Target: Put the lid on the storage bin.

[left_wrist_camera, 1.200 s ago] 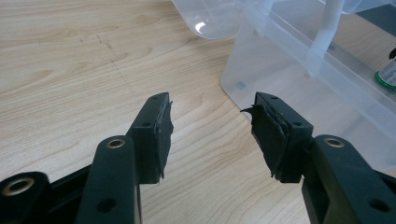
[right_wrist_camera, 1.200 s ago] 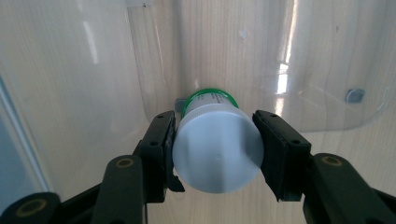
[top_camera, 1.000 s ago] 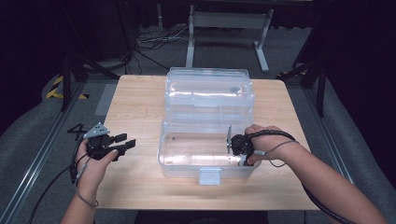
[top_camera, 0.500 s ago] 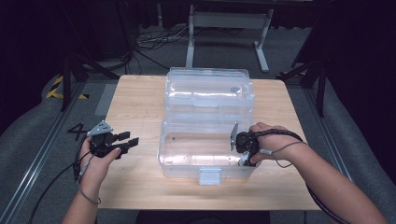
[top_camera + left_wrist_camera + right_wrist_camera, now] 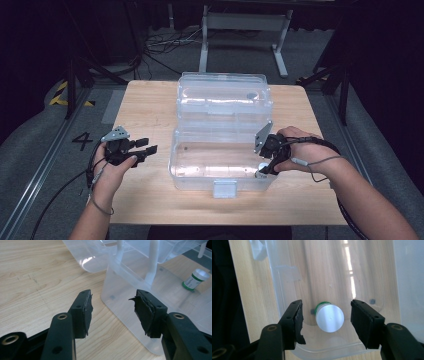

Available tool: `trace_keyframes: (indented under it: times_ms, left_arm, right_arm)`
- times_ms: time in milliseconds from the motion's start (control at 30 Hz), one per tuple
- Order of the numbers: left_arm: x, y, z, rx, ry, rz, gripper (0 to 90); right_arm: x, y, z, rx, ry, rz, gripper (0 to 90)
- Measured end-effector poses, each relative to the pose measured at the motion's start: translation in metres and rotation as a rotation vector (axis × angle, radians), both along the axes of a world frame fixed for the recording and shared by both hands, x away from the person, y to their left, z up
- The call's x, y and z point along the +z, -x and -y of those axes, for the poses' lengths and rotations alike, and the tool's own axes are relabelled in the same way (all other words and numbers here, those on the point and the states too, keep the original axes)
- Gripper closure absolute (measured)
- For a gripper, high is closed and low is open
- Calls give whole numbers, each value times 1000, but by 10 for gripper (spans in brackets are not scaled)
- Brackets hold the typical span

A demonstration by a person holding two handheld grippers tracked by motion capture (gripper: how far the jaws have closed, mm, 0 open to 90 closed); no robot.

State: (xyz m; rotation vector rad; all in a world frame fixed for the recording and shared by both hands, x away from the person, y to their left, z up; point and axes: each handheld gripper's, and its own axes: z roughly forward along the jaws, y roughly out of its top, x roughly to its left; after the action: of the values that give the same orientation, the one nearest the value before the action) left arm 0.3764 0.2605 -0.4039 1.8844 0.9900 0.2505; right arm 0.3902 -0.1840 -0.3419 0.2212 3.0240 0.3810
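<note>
A clear plastic box (image 5: 220, 160) stands open on the tabletop (image 5: 150, 105), its lid (image 5: 222, 97) folded back behind it, so the inside can be reached from above. Inside the box, near its right end, stands a small bottle (image 5: 329, 316) with a white cap and a green band; the left gripper view shows it upright on the box floor (image 5: 195, 278).

The right hand-held gripper (image 5: 325, 320) points down into the box, straight over the bottle, probably because the bottle was either just set there or is about to be picked. Its jaws have just been closing a little, but they are wide apart, one on each side of the white cap with a gap on both sides, so the pads do not press on it and it holds nothing.

The left hand-held gripper (image 5: 142, 149) waits over the tabletop to the left of the box, aimed at its left wall. Its jaws are also wide and empty.
</note>
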Motion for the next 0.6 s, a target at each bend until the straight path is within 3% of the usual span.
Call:
trace_keyframes:
  times_ms: [333,600]
  left_arm:
    - [11,1,15,-58,3,6,499]
    - [26,10,34,-154,34,20,502]
  right_arm:
    - [7,2,8,-55,-159,1,524]
    - [20,-1,20,-128,-317,25,553]
